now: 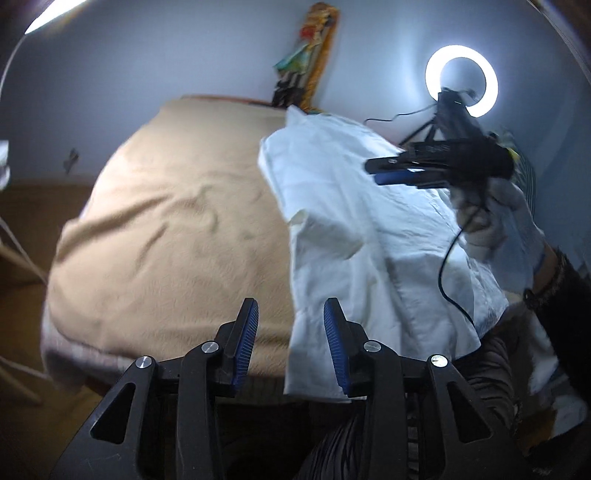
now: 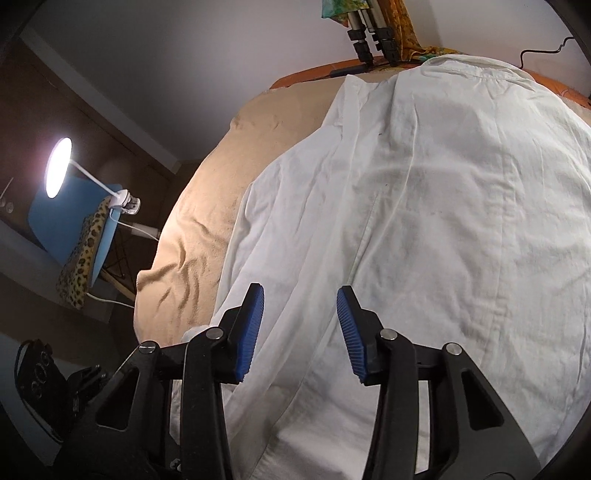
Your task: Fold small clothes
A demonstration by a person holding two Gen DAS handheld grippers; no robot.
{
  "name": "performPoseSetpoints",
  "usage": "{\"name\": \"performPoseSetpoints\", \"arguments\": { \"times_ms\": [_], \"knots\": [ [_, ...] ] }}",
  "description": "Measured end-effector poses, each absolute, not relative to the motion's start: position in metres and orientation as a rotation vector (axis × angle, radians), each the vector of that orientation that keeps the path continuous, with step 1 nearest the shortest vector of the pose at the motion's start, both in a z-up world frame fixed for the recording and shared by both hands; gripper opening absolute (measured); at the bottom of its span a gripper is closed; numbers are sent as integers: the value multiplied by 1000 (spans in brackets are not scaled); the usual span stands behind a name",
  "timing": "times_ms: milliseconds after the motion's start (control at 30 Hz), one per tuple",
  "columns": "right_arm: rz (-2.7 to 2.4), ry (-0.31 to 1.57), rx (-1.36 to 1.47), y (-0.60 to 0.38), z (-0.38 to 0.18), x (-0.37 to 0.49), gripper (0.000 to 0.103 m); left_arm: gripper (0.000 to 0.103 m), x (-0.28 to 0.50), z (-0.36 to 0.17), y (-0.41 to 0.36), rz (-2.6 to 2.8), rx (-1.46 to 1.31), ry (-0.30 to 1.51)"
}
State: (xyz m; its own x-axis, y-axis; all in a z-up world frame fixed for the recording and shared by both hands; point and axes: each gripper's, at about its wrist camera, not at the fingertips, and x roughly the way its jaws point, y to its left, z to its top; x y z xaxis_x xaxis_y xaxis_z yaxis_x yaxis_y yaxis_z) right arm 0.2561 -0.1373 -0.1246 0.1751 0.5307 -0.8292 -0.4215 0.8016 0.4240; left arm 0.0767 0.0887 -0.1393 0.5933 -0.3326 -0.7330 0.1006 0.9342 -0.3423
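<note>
A white shirt (image 2: 443,203) lies spread flat on a tan blanket (image 2: 199,221), collar at the far end. My right gripper (image 2: 300,299) hangs open just over the shirt's near part, close to its left edge. Cloth lies under the gap, and the pads do not press on it. In the left wrist view the shirt (image 1: 369,229) fills the right half, with its near corner hanging over the bed's edge. My left gripper (image 1: 291,314) is open beside that corner with nothing between its pads. A gloved hand (image 1: 491,218) holds the right gripper (image 1: 384,171) above the shirt.
The tan blanket (image 1: 166,221) covers the bed left of the shirt. A ring light (image 1: 461,85) glows at the back right, and tripod legs (image 2: 369,33) stand at the bed's far edge. A desk lamp (image 2: 59,166), a blue chair (image 2: 74,221) and a black bag (image 2: 37,376) are left of the bed.
</note>
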Motion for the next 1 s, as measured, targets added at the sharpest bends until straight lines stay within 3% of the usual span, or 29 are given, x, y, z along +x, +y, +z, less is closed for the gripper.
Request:
{"name": "performPoseSetpoints", "arguments": {
  "times_ms": [267,367,400,433,467,500,900,967,1000],
  "knots": [
    [688,1265,20,-125,-138,229,44,35,80,-162,74,-301,-325,947],
    [701,1285,-16,-117,-145,224,30,30,75,-166,75,-303,-345,944],
    [699,1288,-23,-115,-146,223,20,26,74,-167,76,-303,-357,942],
    [692,1285,-36,-113,-148,222,10,13,74,-168,76,-303,-367,941],
    [678,1279,-51,-111,-148,221,8,6,73,-168,77,-297,-375,939],
    [671,1277,-52,-111,-148,221,6,6,71,-167,78,-297,-388,930],
    [594,1237,-66,-122,-147,239,2,6,54,-161,59,-369,-433,916],
    [594,1253,-67,-124,-146,237,5,6,53,-159,59,-346,-418,914],
    [592,1258,-67,-126,-144,237,11,7,51,-157,61,-329,-413,913]
  ]
}}
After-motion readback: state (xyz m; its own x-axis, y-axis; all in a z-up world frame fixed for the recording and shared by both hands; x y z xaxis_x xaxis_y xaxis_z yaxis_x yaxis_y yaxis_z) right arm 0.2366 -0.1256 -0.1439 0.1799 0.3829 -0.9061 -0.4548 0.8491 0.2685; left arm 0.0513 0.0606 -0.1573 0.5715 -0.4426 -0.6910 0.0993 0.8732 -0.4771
